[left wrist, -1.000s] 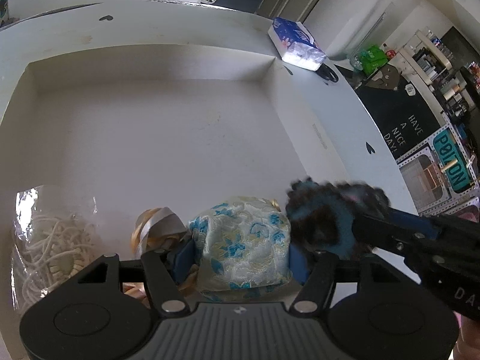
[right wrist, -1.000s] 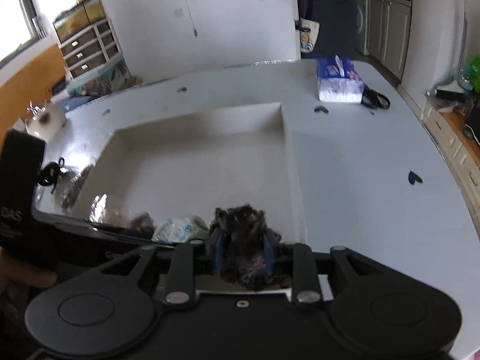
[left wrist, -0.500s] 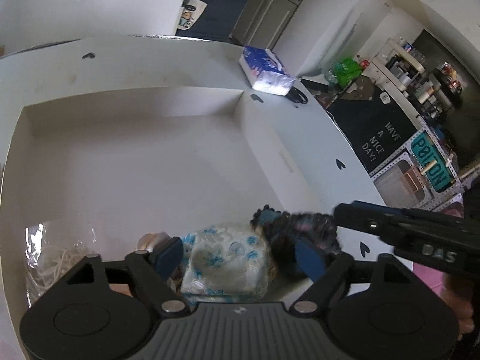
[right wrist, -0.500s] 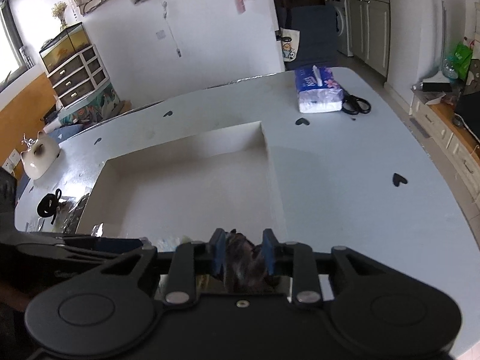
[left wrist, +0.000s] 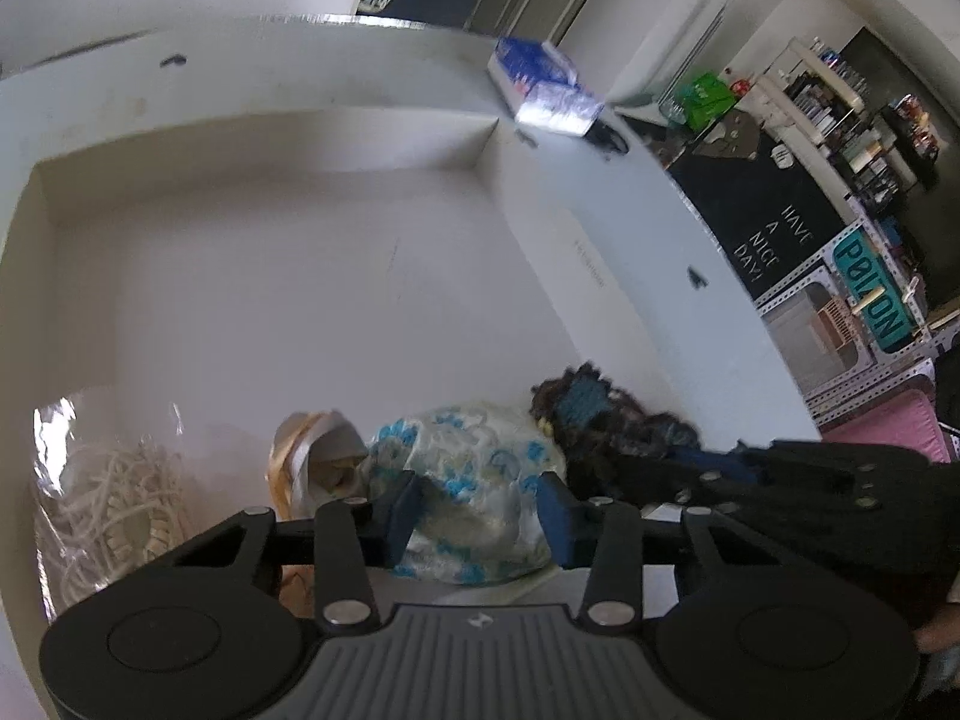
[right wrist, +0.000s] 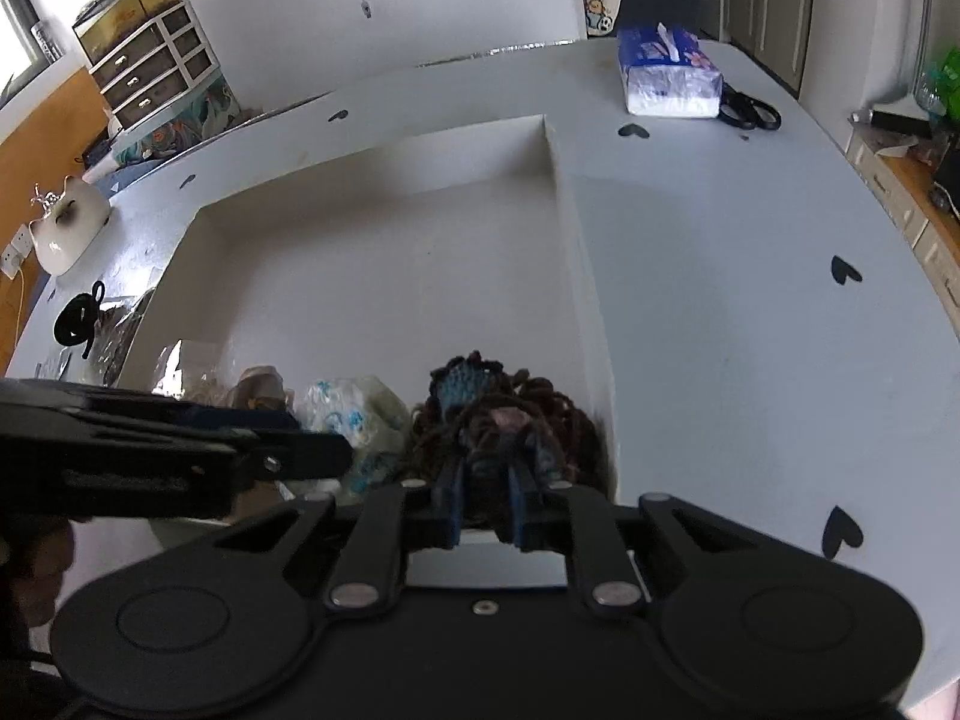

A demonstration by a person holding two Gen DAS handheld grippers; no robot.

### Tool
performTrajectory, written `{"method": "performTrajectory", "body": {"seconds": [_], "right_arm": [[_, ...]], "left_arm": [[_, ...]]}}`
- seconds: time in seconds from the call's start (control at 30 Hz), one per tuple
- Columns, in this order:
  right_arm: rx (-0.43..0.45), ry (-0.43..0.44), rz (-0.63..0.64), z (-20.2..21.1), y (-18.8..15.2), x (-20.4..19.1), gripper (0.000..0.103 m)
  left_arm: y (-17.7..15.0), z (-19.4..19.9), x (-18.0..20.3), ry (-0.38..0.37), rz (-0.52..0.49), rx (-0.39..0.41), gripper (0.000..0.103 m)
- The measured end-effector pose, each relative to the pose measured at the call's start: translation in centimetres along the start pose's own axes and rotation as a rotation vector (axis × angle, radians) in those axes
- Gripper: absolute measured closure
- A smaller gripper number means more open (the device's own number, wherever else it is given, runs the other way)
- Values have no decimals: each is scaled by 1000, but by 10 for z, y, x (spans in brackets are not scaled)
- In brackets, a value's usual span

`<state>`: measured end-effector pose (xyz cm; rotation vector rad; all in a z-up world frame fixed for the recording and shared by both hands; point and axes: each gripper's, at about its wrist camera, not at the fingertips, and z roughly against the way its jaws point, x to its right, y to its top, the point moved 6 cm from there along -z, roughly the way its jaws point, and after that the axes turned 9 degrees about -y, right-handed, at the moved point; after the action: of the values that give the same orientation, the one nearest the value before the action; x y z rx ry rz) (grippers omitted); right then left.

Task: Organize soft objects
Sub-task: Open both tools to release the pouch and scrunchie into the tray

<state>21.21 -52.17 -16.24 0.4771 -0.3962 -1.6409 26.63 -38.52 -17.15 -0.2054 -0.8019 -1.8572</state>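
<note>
We see a pale bench with black heart marks, and on it a big shallow white box, mostly bare inside. Along the box's near wall sits a row of soft things: a clear bag of cream cord at the left end, then a gold ribbon roll, then a white pouch with blue flowers, then a dark yarn piece with a blue crocheted patch, tucked in the near right corner against the box wall. The right gripper has its jaws clamped tight on the yarn piece. The left gripper straddles the flowered pouch, jaws closing with the pouch between them; we cannot tell if the pads press it yet. A tissue pack and black scissors lie at the bench's far end, well apart from the box.
</note>
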Motion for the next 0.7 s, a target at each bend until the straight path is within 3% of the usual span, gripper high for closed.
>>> {"method": "performTrajectory", "body": {"seconds": [0.1,0.33,0.5,0.7], "right_arm": [[21,0,-8,6,0,1,87],[85,-5,-25,24,3,5,87],[135,-9,-38,39,4,9,81],[179,-34,-46,52,1,13,62]], "left_arm": [[-5,-8,-4,14,6,-25,59],[-5,0,2,30,-25,5,57],[-3,16,7,33,-41,51,43],[-2,32,9,49,-49,95,24]]}}
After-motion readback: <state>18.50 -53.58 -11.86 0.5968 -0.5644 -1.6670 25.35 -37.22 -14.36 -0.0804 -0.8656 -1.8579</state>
